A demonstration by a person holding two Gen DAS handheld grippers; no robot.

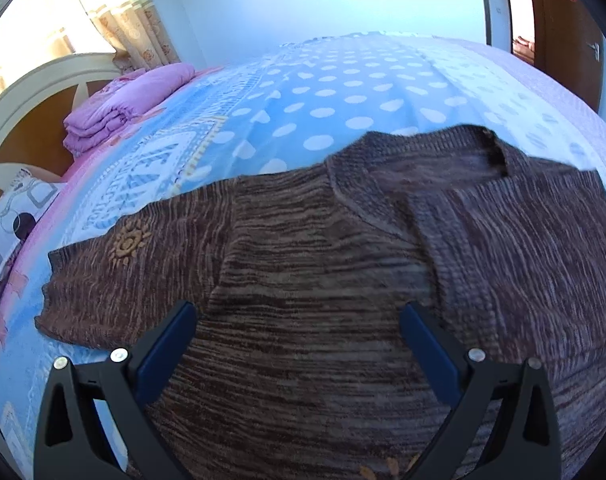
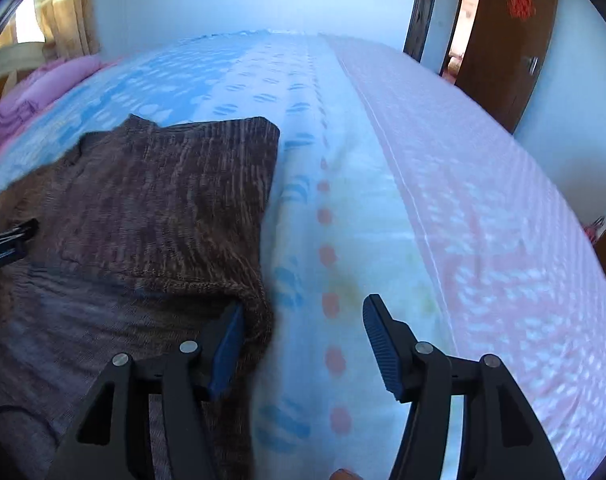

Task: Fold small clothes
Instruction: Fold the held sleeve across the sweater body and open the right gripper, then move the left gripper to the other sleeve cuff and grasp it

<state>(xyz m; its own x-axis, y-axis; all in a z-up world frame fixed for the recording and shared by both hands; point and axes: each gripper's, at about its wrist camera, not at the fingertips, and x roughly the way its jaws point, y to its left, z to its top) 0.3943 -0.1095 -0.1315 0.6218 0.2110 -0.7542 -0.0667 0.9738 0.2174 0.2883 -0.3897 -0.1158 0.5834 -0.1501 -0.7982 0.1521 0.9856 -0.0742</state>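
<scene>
Left wrist view puts the brown knitted sweater [image 1: 311, 264] at the centre of everything: it lies spread on the bed [image 1: 323, 92], neckline away from the camera, one sleeve [image 1: 115, 276] stretched flat to the left with a small sun-shaped patch on it, while the other side looks already turned in over the body — a judgement from the doubled layer near the collar. The left gripper [image 1: 299, 322] hangs over the sweater's middle with its jaws wide and nothing between them, probably poised to pin or pick up the next fold. From the right wrist view the folded-over side shows as a thick flap [image 2: 175, 200] with a clean edge against the bedsheet [image 2: 343, 184], and the right gripper [image 2: 303, 332] sits at that edge, jaws apart; its left pad lies against the knit while the other stands over bare sheet, so nothing is clamped. That placement suits smoothing or letting go of a fold just laid. Only the left view shows the spread sleeve, the stack of folded pink bedding [image 1: 115, 108] by the headboard [image 1: 35, 96] and the curtain [image 1: 135, 28]; only the right view shows the pink side of the bedspread, and a finger of the left gripper at its left edge.
</scene>
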